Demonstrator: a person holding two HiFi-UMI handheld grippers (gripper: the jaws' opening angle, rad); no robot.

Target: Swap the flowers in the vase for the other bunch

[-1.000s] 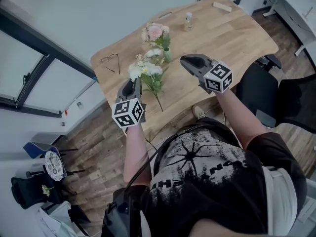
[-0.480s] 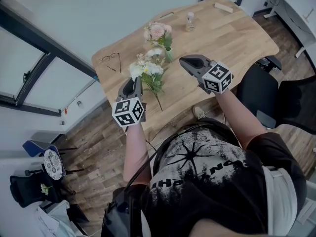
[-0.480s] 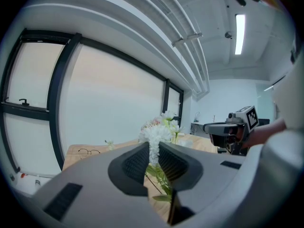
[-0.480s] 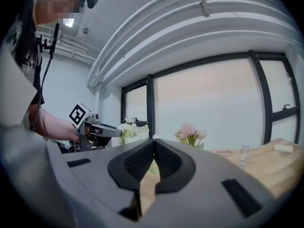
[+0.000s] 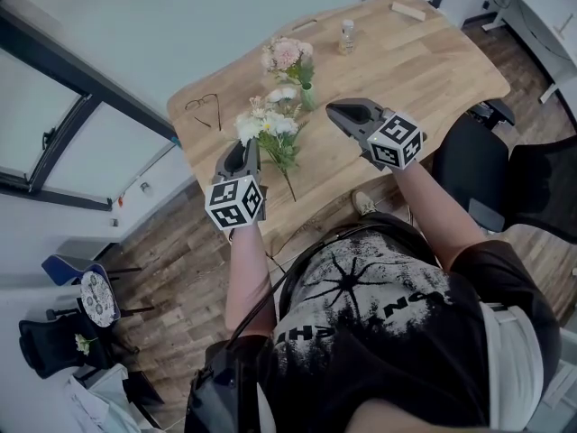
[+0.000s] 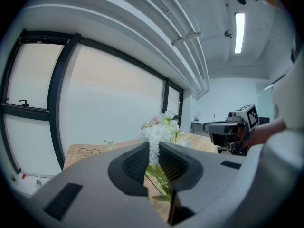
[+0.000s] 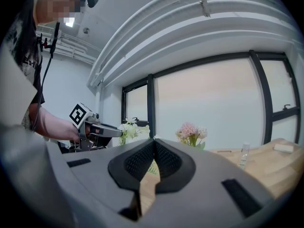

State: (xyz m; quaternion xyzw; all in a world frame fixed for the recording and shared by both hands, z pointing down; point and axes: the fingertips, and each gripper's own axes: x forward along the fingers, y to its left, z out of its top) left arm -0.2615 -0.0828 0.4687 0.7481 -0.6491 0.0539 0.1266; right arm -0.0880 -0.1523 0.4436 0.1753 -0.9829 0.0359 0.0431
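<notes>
A bunch of pink flowers [image 5: 287, 59] stands in a small vase [image 5: 307, 99] on the wooden table [image 5: 424, 70]. My left gripper [image 5: 245, 144] is shut on a bunch of white flowers [image 5: 269, 128], with the green stems trailing down toward me. In the left gripper view the white blooms [image 6: 154, 136] fill the narrow gap between the jaws. My right gripper [image 5: 335, 108] hovers to the right of the vase, shut and empty. In the right gripper view its pads [image 7: 166, 161] meet, with the pink flowers [image 7: 191, 132] and the white flowers [image 7: 129, 129] ahead.
Spectacles [image 5: 206, 111] lie at the table's left end near its edge. A small clear bottle [image 5: 345, 36] and a wooden block [image 5: 406, 12] sit at the far side. A black office chair [image 5: 473, 165] stands to my right, and a window wall runs behind the table.
</notes>
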